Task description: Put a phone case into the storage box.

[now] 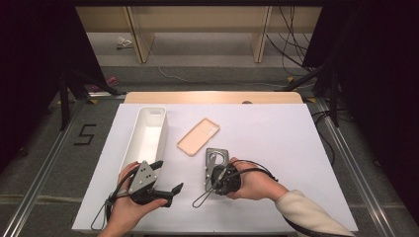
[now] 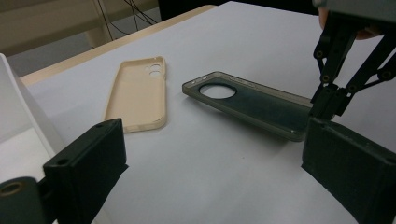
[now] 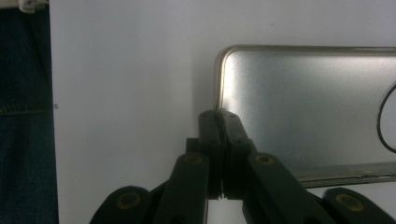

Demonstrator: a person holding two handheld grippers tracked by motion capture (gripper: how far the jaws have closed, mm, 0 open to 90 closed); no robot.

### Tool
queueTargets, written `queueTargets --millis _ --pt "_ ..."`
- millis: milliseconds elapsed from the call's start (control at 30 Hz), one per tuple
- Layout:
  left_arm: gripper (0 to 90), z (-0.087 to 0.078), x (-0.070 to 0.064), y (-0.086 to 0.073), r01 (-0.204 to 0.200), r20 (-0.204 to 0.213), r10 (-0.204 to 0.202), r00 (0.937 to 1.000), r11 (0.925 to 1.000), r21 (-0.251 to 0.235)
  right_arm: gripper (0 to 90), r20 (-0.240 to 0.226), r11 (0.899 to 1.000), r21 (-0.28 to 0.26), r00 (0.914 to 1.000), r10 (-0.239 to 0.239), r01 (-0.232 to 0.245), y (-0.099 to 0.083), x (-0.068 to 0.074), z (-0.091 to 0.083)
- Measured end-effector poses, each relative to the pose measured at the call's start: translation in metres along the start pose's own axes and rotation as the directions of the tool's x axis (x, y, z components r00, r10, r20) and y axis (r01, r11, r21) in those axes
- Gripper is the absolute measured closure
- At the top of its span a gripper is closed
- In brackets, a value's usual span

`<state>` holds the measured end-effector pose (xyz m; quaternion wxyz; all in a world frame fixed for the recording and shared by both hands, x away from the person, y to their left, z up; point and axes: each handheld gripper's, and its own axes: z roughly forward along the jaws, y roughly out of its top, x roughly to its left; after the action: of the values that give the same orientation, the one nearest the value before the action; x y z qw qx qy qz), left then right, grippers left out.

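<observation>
While the right claw point(image 3: 219, 116) is clenched on the near short edge of the dark phone case point(image 3: 303, 107), that case lies on the white table point(image 1: 276, 143) with its gripped end tilted a little off the surface, as the left gripper view shows point(image 2: 252, 105). The step in hand looks like a pick-up of this case. Nearer the person's left, the left claw point(image 1: 168, 190) hangs released, jaws wide apart, holding nothing, just beside the near end of the white bin point(image 1: 148, 133). Beyond the dark case lies the beige phone case point(image 1: 198, 137), open side up, close by but apart from it. Next, I judge, the right hand must lift cleanly and carry leftward to the bin without the thin edge slipping.
</observation>
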<state>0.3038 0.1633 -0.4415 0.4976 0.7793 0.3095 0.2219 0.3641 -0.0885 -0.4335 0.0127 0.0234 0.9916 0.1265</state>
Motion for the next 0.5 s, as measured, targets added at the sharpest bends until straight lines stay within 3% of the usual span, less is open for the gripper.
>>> queueTargets --millis 267,500 --pt "6.4 0.000 0.000 0.000 0.006 -0.002 -0.006 1.0000 1.0000 -0.001 89.5 0.018 0.988 -0.145 0.9982 0.057 -0.054 -0.017 -0.005 -0.020" --pt "6.7 0.000 0.001 -0.001 0.011 -0.004 -0.011 0.9999 0.9999 -0.001 89.5 0.024 0.958 -0.279 0.9972 0.071 -0.062 -0.032 -0.013 -0.038"
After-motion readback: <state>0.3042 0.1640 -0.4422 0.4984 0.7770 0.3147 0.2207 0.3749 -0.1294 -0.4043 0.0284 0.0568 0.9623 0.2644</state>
